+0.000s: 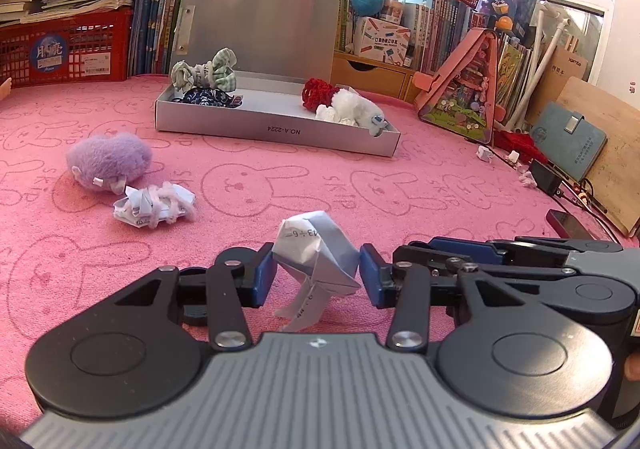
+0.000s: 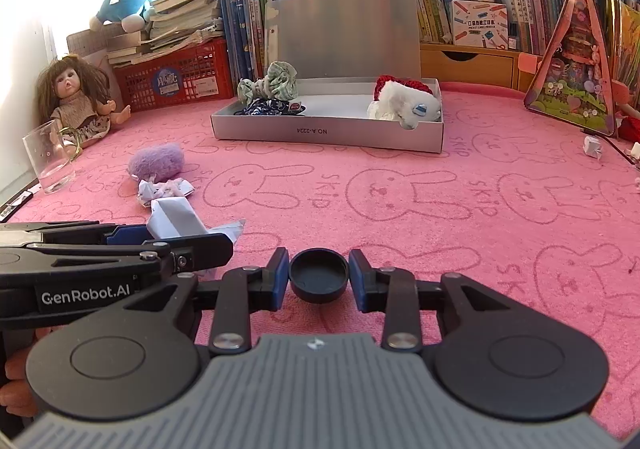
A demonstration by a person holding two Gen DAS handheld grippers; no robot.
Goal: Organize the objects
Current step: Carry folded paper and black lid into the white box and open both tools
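My left gripper (image 1: 317,273) has its blue pads on both sides of a crumpled white paper (image 1: 316,255) on the pink mat; the left pad touches it, the right one is at its edge. My right gripper (image 2: 319,279) brackets a black round cap (image 2: 318,278), pads at its rim. The left gripper also shows in the right wrist view (image 2: 160,245), with the paper (image 2: 176,219). A silver open box (image 1: 276,127) holds scrunchies (image 1: 204,71) and a red-white plush (image 1: 344,101). A purple fluffy toy (image 1: 108,161) and a paper wad (image 1: 154,205) lie to the left.
A glass cup (image 2: 48,157) and a doll (image 2: 78,97) stand at the far left. Red crates (image 1: 64,49), books and plush toys line the back. A pink triangular toy case (image 1: 464,85), a notebook (image 1: 568,139) and a phone (image 1: 568,225) lie at the right.
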